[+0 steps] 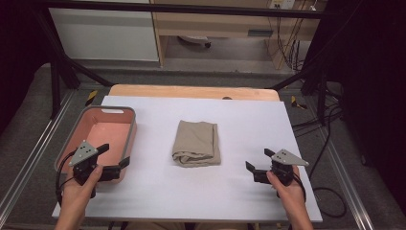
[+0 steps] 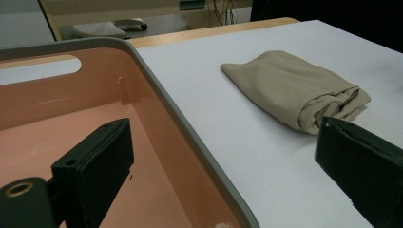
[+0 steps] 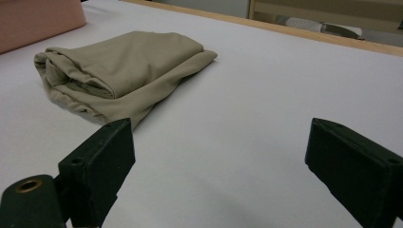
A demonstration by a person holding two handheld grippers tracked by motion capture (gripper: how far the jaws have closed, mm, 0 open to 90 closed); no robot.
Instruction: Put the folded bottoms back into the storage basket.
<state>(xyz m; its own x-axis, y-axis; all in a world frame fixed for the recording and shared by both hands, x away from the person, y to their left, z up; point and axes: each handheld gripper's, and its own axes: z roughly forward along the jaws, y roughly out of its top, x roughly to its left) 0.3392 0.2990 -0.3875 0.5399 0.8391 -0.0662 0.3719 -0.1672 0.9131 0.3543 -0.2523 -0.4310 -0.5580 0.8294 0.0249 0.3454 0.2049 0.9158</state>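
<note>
I see a soft, matt beige folded cloth, creased at its near end, on the smooth matt white tabletop, bare wood along its far edge. By the left edge, the pink bin looks like smooth, faintly glossy plastic with a grey rim.

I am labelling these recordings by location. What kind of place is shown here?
Probably a lab or workshop set up for recording, not a home. A white table stands inside a black metal frame, loose cables lie on the floor, and a person holds a gripper in each hand.
</note>
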